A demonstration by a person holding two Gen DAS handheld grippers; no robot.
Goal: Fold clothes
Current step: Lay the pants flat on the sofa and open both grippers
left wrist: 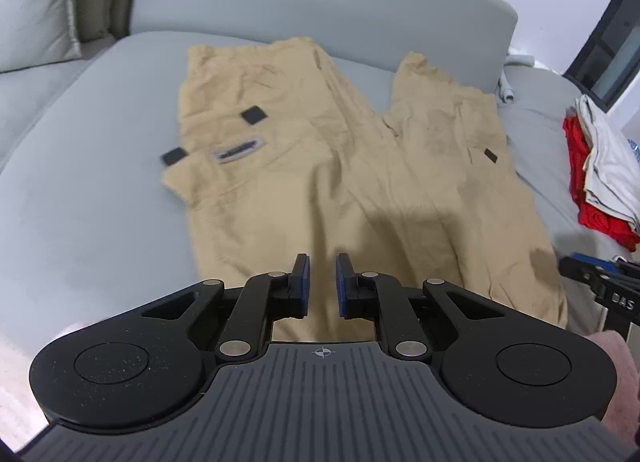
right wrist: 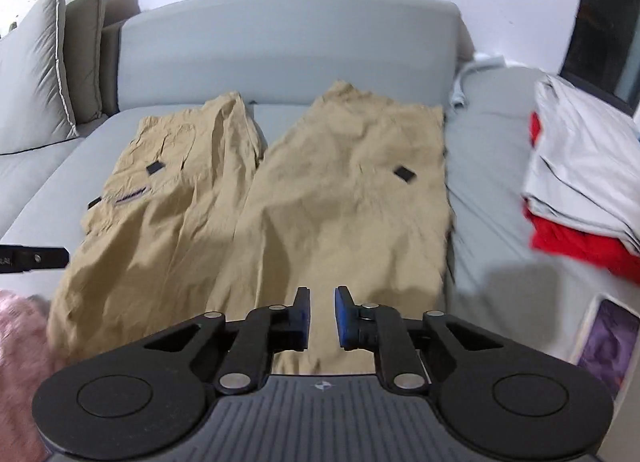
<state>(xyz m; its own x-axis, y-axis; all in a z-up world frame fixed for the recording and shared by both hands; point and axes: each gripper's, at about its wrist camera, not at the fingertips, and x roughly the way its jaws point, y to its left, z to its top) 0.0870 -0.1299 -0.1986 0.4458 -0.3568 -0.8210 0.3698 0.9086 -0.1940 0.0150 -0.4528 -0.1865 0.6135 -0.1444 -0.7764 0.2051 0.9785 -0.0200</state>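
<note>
Left gripper point(left wrist: 322, 286): black two-finger linkage with blue pads, jaws standing a narrow gap apart with only air between them, poised above the near (waist) end of the trousers. Right gripper point(right wrist: 322, 318): same build and same state, a small gap, nothing clamped, hovering over the waist end on the other side. Neither tool holds cloth.

Khaki cargo trousers of crumpled woven cotton point(left wrist: 320, 149): spread flat on the pale grey upholstered sofa seat point(left wrist: 80, 181), legs running away from the cameras toward the backrest and slightly parted, with black tabs and a pocket label facing up. Laying the garment open and smooth in this way gives each tool its own side, which suits a lengthwise fold of one leg over the other, judged to be the step in hand.

Pose: both tools tilt steeply downward and forward, side by side; each shows at the edge of the other's view.

A stack of folded clothes, light grey over red point(right wrist: 580, 189), lies well apart to the right, probably finished work. Grey piped cushions point(right wrist: 40, 69) stand at left.
</note>
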